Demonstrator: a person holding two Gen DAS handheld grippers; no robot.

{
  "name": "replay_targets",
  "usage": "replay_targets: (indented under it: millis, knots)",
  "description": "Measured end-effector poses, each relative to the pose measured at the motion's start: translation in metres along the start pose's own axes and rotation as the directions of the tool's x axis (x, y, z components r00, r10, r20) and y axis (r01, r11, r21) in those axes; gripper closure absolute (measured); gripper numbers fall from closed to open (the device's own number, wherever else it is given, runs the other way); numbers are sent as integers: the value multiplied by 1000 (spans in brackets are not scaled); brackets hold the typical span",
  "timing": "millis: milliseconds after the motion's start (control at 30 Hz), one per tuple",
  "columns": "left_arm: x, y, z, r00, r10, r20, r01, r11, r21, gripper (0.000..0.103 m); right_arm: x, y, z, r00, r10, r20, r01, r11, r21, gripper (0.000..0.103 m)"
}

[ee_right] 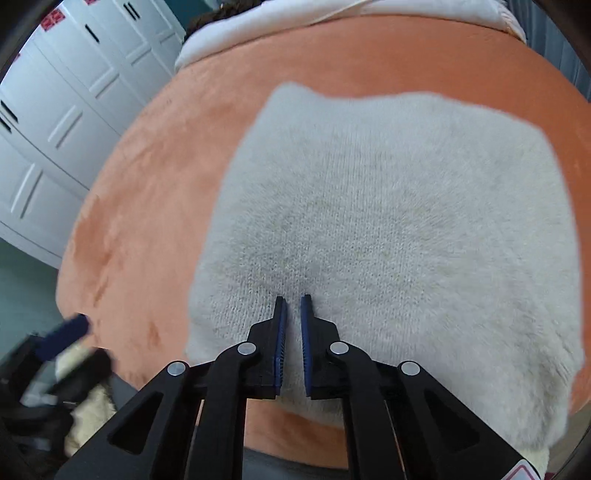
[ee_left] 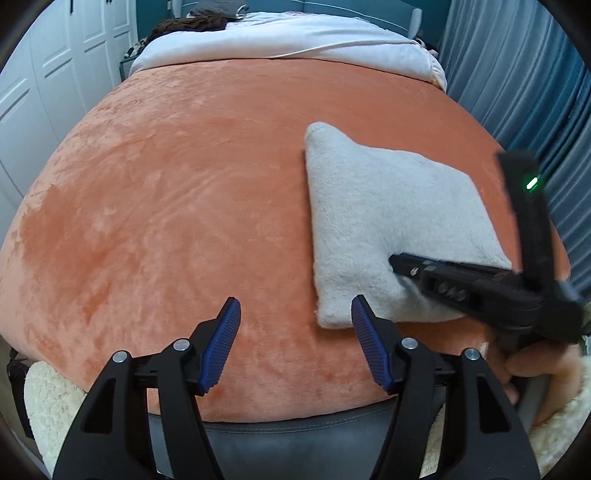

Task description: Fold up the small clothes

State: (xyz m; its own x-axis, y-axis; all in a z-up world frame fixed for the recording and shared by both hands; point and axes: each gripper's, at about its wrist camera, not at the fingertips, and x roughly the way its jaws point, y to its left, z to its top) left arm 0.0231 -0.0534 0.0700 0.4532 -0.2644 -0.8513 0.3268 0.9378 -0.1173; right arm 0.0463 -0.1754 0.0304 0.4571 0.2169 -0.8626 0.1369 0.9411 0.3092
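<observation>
A small fuzzy light-grey garment (ee_left: 384, 221) lies folded into a rough rectangle on the orange plush blanket (ee_left: 184, 192). It fills most of the right wrist view (ee_right: 388, 221). My left gripper (ee_left: 295, 306) is open and empty, just left of the garment's near corner above the blanket. My right gripper (ee_right: 293, 299) has its jaws nearly closed, tips pressing on the garment's top near its front edge, with no cloth seen between them. It shows from the side in the left wrist view (ee_left: 397, 264).
The blanket covers a bed with a white duvet (ee_left: 288, 40) and dark clothes (ee_left: 192, 24) at the far end. White wardrobe doors (ee_left: 48, 74) stand left, blue curtains (ee_left: 517, 74) right. A cream fleece (ee_left: 48, 398) lies at the near edge.
</observation>
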Motion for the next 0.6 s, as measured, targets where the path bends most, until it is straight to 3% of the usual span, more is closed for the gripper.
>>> replay_targets:
  millis: [67, 133, 167, 267, 433, 467, 500, 533, 567, 600]
  knots:
    - [1, -8, 0, 1000, 1, 1, -1, 1000, 23, 37, -35, -9, 2, 994, -5, 112, 1, 1000, 30, 88]
    - [3, -16, 0, 1000, -2, 1, 2, 999, 43, 37, -65, -34, 4, 976, -80, 200, 66, 995, 75, 63]
    - [5, -20, 0, 1000, -3, -3, 4, 998, 56, 37, -72, -44, 6, 968, -119, 222, 98, 990, 103, 59]
    - [13, -33, 4, 1000, -13, -13, 14, 997, 82, 37, -79, -97, 11, 962, -194, 194, 149, 964, 222, 54]
    - [24, -53, 16, 1000, -27, -11, 28, 994, 102, 36, -52, -148, 19, 978, -186, 99, 150, 944, 295, 52]
    - [26, -57, 18, 1000, -25, -14, 27, 994, 107, 35, -40, -145, 22, 978, -192, 84, 163, 948, 273, 52]
    - [28, -59, 19, 1000, -25, -17, 26, 993, 112, 34, -34, -145, 25, 978, -194, 74, 170, 953, 252, 60]
    - [30, -61, 20, 1000, -23, -19, 25, 993, 117, 33, -27, -134, 29, 979, -187, 77, 164, 957, 240, 85]
    - [31, -63, 21, 1000, -18, -19, 20, 992, 121, 32, -30, -129, 34, 982, -168, 92, 144, 964, 223, 93]
    - [32, -64, 22, 1000, -14, -19, 16, 992, 124, 32, -40, -126, 39, 978, -161, 130, 131, 969, 209, 93]
